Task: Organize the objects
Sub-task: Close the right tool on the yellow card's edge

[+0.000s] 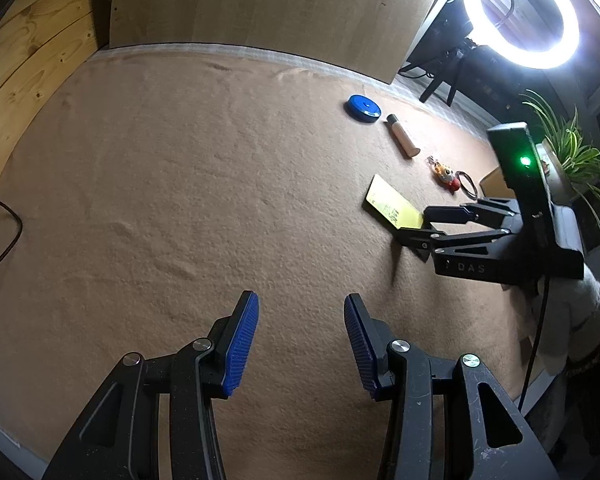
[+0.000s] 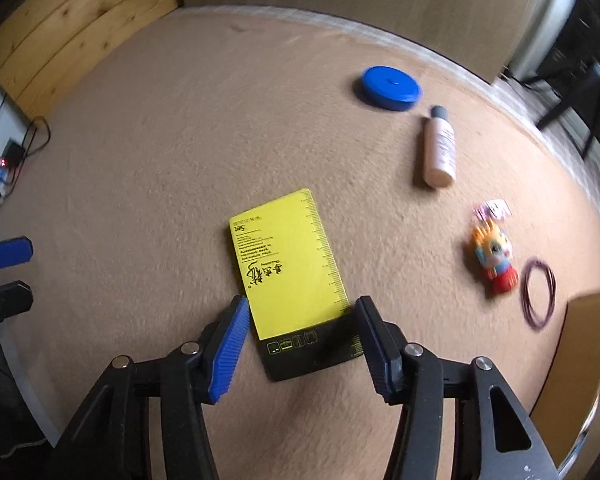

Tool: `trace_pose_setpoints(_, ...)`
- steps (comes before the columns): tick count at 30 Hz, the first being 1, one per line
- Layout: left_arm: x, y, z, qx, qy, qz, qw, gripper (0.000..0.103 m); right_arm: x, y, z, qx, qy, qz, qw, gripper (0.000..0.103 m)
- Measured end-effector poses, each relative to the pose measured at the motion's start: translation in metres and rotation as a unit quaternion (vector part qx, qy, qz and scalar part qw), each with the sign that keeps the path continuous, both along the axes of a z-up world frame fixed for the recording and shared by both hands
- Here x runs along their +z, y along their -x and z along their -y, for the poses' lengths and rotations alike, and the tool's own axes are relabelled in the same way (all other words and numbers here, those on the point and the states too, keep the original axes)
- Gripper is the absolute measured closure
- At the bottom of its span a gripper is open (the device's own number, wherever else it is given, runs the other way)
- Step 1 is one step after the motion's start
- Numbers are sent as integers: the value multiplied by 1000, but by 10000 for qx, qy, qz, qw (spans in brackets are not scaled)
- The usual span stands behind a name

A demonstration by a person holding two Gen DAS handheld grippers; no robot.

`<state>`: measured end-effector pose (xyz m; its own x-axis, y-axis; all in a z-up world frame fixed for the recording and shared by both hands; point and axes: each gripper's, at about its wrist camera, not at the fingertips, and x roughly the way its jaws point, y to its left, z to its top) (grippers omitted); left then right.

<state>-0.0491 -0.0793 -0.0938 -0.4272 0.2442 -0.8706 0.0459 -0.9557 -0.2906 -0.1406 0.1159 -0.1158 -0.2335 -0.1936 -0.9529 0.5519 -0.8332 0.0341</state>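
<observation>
A yellow card (image 2: 292, 260) with black print and a black lower end lies flat on the tan cloth (image 2: 160, 160). My right gripper (image 2: 300, 304) points down over its near end, with one blue pad on each side. The right pad touches the card's edge, while a narrow gap shows at the left pad, so the jaws are open. In the left wrist view the right gripper (image 1: 424, 228) meets the card (image 1: 392, 204) at the right. My left gripper (image 1: 300, 304) hangs open over bare cloth with nothing between its pads. Its fingers (image 2: 4, 254) show at the left edge of the right wrist view.
Beyond the card lie a blue round disc (image 2: 390, 87), a pale bottle (image 2: 439, 148), a small toy figure (image 2: 494, 258) and purple rubber bands (image 2: 538, 294). A cardboard box (image 2: 580, 360) stands at the right. A ring light (image 1: 520, 12) and a plant (image 1: 568, 148) are behind. Wooden panels back the table.
</observation>
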Motion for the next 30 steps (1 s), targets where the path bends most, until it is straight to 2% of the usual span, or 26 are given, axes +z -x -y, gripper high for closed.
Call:
trace_pose_setpoints(1,0,0,-1,-5,3,3,10000,55,5,-4,-6,-111,229,38,9997,80)
trace_pose_setpoints(5,-2,1,-7,-59,4,20,10000,55,15,-14,-25,-528,507,-20,9973,81)
trace_pose_setpoints(6,-3,2,-9,-84,-4,29,10000,55,14,-15,-29,-546,593,49,9967,80)
trace_pose_setpoints(8,-3,4,-14,-160,1,32,9999,55,9,-11,-33,-563,521,172,9969,66)
trace_pose_setpoints(11,-1,8,-23,-270,11,-1,9996,55,10,-11,-31,-266,430,53,9987,52)
trace_pose_setpoints(14,0,9,-29,-329,11,-16,9995,55,9,-5,-22,15,142,-152,9998,46)
trace_pose_setpoints(18,-2,5,-30,-327,-7,5,9995,55,-2,4,-14,364,103,177,9991,45)
trace_pose_setpoints(20,-2,1,-27,-270,-15,17,9996,55,-4,7,-10,519,86,235,9983,41)
trace_pose_setpoints(25,-2,-5,-15,-93,-33,8,10000,55,-5,7,-2,882,-140,280,9956,42)
trace_pose_setpoints(29,-2,-8,-11,-39,-51,7,10000,55,-3,5,-2,993,-253,284,9943,55)
trace_pose_setpoints(30,-2,-8,-11,-39,-53,5,10000,55,-3,5,-3,984,-252,285,9944,55)
